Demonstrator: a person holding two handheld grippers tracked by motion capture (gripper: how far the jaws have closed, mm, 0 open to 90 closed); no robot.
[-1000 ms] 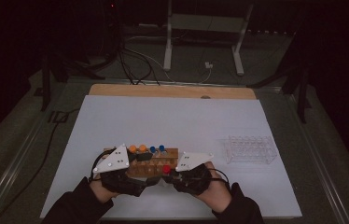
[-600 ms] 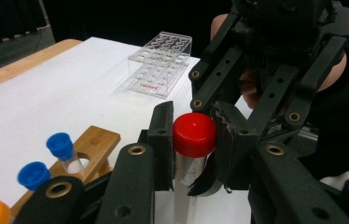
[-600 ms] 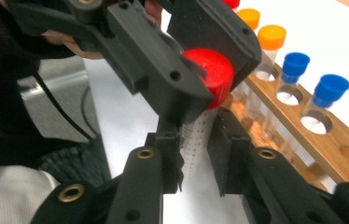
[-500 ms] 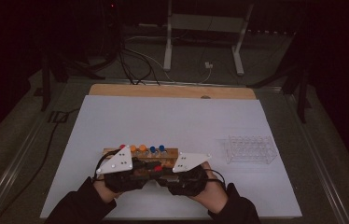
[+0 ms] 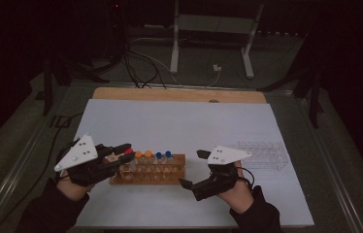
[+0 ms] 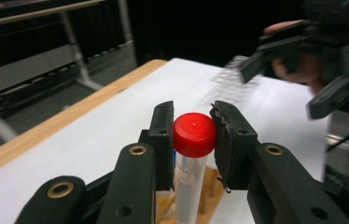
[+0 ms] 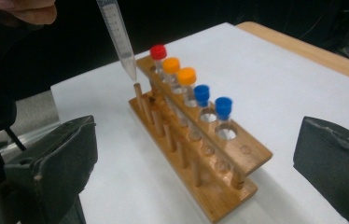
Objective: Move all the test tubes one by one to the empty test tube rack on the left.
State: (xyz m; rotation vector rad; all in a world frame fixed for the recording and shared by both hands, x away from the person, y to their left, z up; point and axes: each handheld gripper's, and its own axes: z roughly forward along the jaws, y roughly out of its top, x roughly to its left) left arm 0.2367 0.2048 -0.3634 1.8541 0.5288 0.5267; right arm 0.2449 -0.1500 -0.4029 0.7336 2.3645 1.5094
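Right gripper view: tube (image 7: 116, 35) graduation marks, unreadable.

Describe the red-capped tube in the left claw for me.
The tube is clear plastic with a red screw cap and printed graduations down to a tapered tip. The left claw is shut on it just at the cap, jaws on both sides. It hangs roughly upright, lifted clear of the wooden rack, its tip just above the rack's end near another red-capped tube. Nothing else touches it.

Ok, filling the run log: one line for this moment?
left gripper: shut on red-capped tube | tube: lifted above wooden rack | right gripper: jaws open, empty
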